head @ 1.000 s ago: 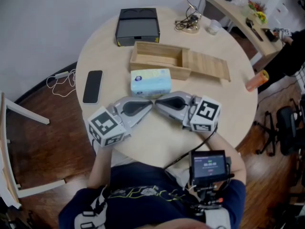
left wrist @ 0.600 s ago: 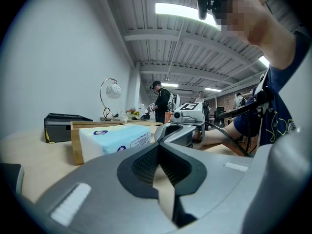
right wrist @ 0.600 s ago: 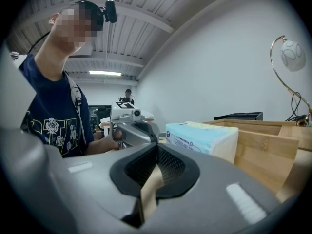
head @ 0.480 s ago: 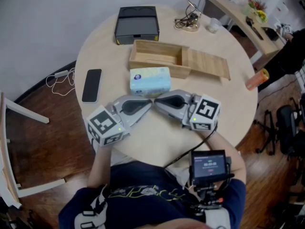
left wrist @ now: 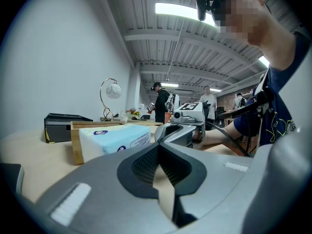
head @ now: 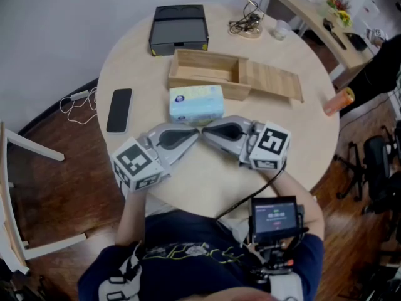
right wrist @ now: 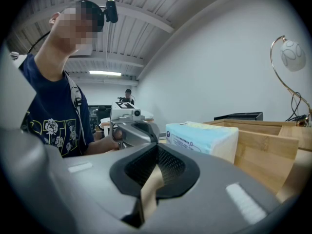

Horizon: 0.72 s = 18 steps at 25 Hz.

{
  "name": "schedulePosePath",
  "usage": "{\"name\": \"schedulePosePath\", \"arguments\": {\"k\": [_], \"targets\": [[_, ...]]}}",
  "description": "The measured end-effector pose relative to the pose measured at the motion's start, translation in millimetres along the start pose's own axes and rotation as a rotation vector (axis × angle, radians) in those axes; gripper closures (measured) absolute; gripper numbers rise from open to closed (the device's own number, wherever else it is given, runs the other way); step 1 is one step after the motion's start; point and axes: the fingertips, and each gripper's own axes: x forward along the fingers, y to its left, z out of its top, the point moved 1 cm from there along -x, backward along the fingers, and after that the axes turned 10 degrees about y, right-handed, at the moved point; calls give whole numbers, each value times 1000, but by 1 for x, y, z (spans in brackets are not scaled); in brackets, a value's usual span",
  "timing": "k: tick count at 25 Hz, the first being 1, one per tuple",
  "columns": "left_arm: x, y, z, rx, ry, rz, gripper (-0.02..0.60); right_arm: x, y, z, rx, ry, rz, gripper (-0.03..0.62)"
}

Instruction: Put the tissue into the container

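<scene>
Looking down, the head view has the tissue pack (head: 196, 102) on the desk (head: 207, 180), just near of the wooden box (head: 202, 86). Left gripper view, then right: the left tool (left wrist: 158, 148) and right tool (right wrist: 157, 148) are pinched together, empty. Probably light, squashy and slick; grip across its narrow width.

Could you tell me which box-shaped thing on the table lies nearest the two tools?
The light blue tissue pack, just ahead of the left tool and right tool; the wooden box lies behind it, the black box farther still.

Head view looked steeply down on the table (head: 138, 68); low gripper views faced each other, sharing the tissue pack (head: 196, 102).
</scene>
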Motion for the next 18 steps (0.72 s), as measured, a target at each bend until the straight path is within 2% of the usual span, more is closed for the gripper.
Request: {"name": "schedulePosePath", "arguments": {"k": [18], "targets": [[1, -1, 0, -2, -4, -7, 578, 0, 0, 0, -5, -2, -1, 591]]}}
